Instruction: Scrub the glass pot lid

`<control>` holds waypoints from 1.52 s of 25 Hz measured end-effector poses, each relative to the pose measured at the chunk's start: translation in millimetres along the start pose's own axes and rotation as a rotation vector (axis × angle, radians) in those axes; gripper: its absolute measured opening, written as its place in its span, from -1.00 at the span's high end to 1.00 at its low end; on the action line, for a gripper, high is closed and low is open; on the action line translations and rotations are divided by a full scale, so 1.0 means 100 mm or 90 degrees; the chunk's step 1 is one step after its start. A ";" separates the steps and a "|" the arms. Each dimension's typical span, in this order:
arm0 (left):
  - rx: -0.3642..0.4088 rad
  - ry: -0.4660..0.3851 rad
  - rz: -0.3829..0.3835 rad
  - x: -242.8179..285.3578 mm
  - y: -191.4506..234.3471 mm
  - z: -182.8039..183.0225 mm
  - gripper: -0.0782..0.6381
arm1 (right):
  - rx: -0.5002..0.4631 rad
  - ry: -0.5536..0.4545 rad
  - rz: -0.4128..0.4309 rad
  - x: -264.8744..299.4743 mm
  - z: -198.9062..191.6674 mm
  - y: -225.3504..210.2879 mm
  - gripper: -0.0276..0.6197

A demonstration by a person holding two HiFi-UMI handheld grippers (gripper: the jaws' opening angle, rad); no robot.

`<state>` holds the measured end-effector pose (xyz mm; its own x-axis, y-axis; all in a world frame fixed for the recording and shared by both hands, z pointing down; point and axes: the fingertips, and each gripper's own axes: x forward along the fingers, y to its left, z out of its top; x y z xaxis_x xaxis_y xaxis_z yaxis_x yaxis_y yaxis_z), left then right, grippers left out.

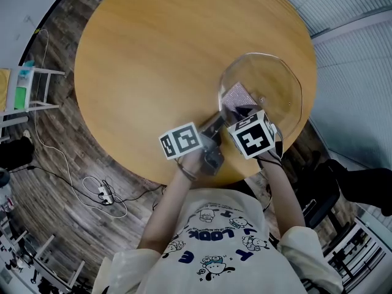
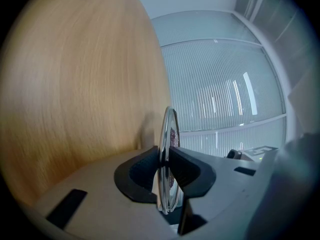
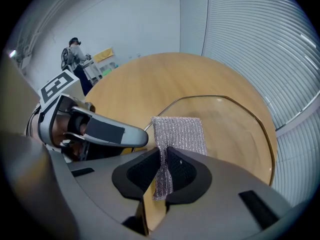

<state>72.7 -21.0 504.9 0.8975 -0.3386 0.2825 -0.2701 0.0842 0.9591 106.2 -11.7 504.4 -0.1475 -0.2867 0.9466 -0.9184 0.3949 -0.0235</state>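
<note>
The glass pot lid (image 1: 269, 84) hangs over the near right edge of the round wooden table (image 1: 153, 54). My left gripper (image 1: 213, 126) is shut on the lid's rim. In the left gripper view the glass pot lid (image 2: 169, 134) shows edge-on, pinched by that left gripper (image 2: 163, 170). My right gripper (image 1: 242, 112) is shut on a silvery mesh scrub cloth (image 1: 237, 97) that lies flat on the glass. In the right gripper view the scrub cloth (image 3: 180, 134) spreads forward from the right gripper (image 3: 164, 168) onto the glass pot lid (image 3: 235, 129).
Around the table is a dark wood-plank floor with a white cable and power strip (image 1: 104, 193) at the left. A small white rack (image 1: 33, 87) stands at the far left. A person (image 3: 74, 54) stands far back by a shelf. Ribbed blinds (image 3: 260, 44) line the right side.
</note>
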 end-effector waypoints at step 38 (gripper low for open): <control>0.046 0.007 0.020 0.01 -0.03 0.06 0.58 | -0.031 -0.018 -0.083 0.16 0.37 -0.62 0.73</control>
<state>72.1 -26.9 501.8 0.8917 -0.3267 0.3133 -0.3225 0.0271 0.9462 147.6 -73.1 508.9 -0.0384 -0.3620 0.9314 -0.9116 0.3943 0.1157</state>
